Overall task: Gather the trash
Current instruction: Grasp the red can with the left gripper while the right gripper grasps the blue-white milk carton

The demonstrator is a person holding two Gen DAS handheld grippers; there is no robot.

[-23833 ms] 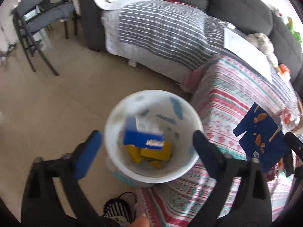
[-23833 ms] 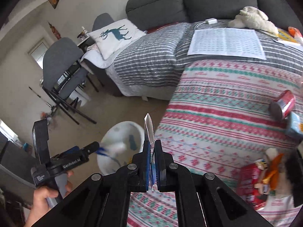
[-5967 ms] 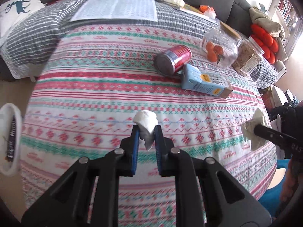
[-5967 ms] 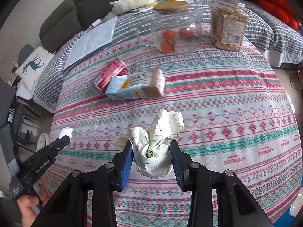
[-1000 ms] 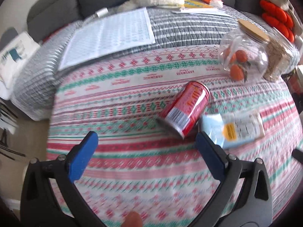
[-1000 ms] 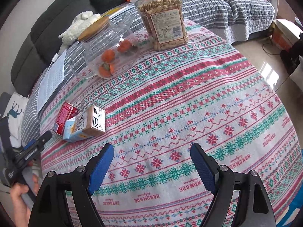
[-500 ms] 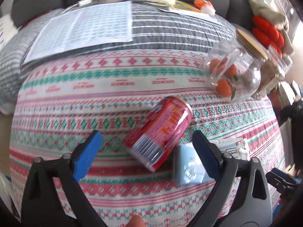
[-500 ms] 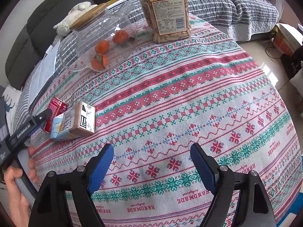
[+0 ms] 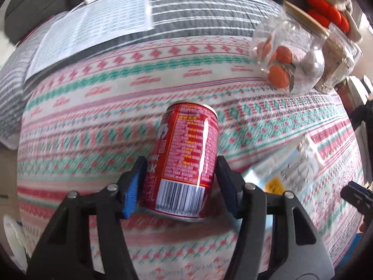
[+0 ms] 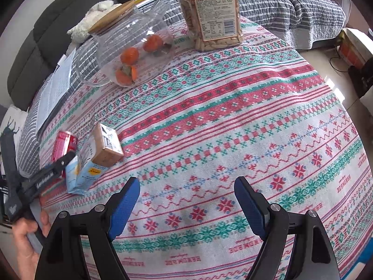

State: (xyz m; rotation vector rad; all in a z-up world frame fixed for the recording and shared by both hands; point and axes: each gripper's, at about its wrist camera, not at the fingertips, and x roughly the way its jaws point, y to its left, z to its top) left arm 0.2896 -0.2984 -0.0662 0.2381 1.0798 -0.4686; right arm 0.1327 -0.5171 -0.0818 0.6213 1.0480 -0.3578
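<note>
Can (image 9: 186,154): red metal cylinder on the woven patterned bench (image 10: 233,121), beside a carton (image 10: 93,161).
Left claw (image 9: 180,184): now clamped around the can (spread wide half a second ago).
Right claw (image 10: 186,200): agape, holding nothing, over the cloth.

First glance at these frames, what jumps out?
The red can fills the left wrist view, lying on the patterned tablecloth between the left gripper's closed-in pads. Beside it lies a blue carton. The right gripper hangs open over bare cloth; at the far edge stand a glass jar of orange fruit and a snack jar.
</note>
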